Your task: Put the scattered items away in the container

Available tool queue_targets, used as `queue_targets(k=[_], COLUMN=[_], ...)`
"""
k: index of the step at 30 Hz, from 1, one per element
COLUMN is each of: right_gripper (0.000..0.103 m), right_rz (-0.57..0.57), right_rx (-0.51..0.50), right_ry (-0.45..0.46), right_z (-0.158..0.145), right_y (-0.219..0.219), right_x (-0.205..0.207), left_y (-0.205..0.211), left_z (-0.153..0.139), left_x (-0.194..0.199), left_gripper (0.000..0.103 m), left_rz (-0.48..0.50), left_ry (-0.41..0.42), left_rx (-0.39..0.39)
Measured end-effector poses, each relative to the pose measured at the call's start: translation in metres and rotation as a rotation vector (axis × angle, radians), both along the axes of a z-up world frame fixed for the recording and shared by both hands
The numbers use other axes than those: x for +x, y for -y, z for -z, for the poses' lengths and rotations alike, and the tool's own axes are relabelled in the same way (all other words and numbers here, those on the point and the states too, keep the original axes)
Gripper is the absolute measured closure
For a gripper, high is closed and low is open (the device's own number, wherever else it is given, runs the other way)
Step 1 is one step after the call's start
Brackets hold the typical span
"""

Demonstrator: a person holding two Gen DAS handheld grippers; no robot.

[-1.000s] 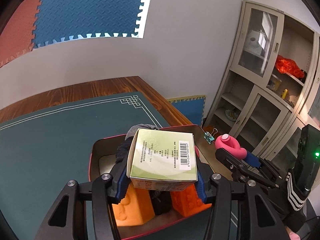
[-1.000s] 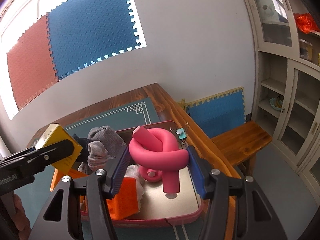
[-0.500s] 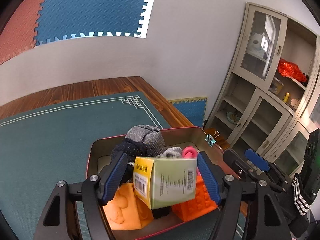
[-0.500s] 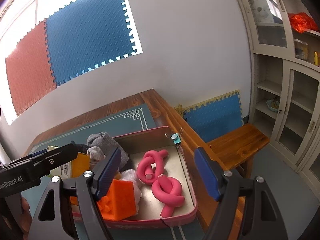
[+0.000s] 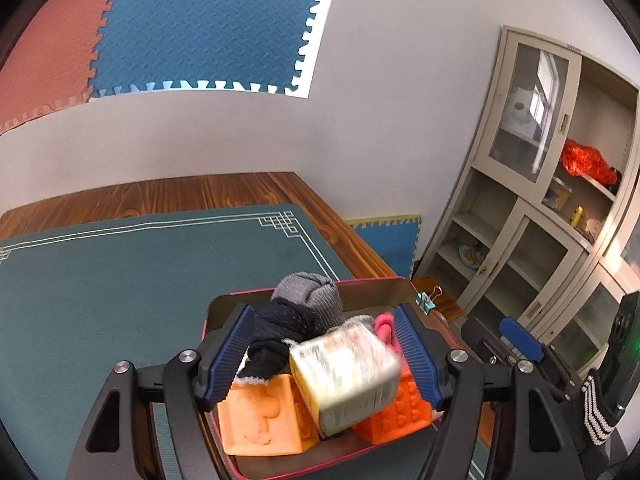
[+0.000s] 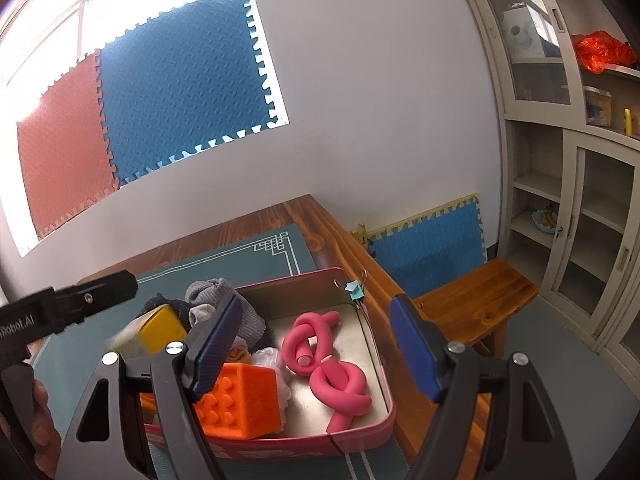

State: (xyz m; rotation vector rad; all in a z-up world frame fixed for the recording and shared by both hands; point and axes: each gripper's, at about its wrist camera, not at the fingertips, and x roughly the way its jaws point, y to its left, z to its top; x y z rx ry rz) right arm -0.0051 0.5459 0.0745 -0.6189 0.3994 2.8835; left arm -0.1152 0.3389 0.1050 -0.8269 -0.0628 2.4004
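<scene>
A red-rimmed metal tin (image 5: 372, 280) (image 6: 288, 280) sits on the green mat. My left gripper (image 5: 322, 356) is open above it. A blurred green and yellow carton (image 5: 344, 376) (image 6: 160, 330) lies loose between the fingers, on two orange blocks (image 5: 260, 420) (image 6: 240, 404). Grey and dark socks (image 5: 308, 292) (image 6: 216, 300) fill the far left of the tin. My right gripper (image 6: 314, 344) is open over the tin's right half. A knotted pink foam roller (image 6: 324, 364) lies free on the tin floor. A teal binder clip (image 6: 354, 288) (image 5: 426, 300) sits on the far right rim.
The green mat (image 5: 120, 280) covers a wooden table (image 6: 332, 232) whose right edge runs just past the tin. A wooden bench (image 6: 472, 296) and a beige cabinet (image 5: 540, 200) stand to the right. A hand (image 6: 40, 420) holds the left gripper's handle.
Both grippers have opened. The carton dropped from the left one onto the orange blocks, and the pink roller fell from the right one onto the tin floor.
</scene>
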Motion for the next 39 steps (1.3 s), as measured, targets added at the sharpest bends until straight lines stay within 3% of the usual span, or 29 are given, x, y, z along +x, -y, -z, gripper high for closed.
queue_targets(k=[10, 25, 31, 36, 39], right_gripper=[0.023, 0.022, 0.021, 0.021, 0.021], right_rz=[-0.062, -0.279, -0.274, -0.247, -0.235], right_rx=[0.017, 0.056, 0.073, 0.025, 0.026], right_ry=[-0.031, -0.050, -0.025, -0.021, -0.022], right_z=[-0.004, -0.003, 0.006, 0.009, 0.010], right_y=[0.013, 0.058, 0.067, 0.055, 0.053], right_x=[0.005, 0.018, 0.016, 0.015, 0.017], left_y=[0.013, 0.061, 0.093, 0.125, 0.135], left_z=[0.004, 0.015, 0.026, 0.044, 0.054], left_x=[0.008, 0.023, 0.046, 0.069, 0.083], left_gripper=[0.029, 0.029, 0.029, 0.029, 0.021], left_rz=[-0.024, -0.081, -0.080, -0.086, -0.082], left_ry=[0.006, 0.038, 0.047, 0.069, 0.079], left_rx=[-0.009, -0.006, -0.033, -0.082, -0.104])
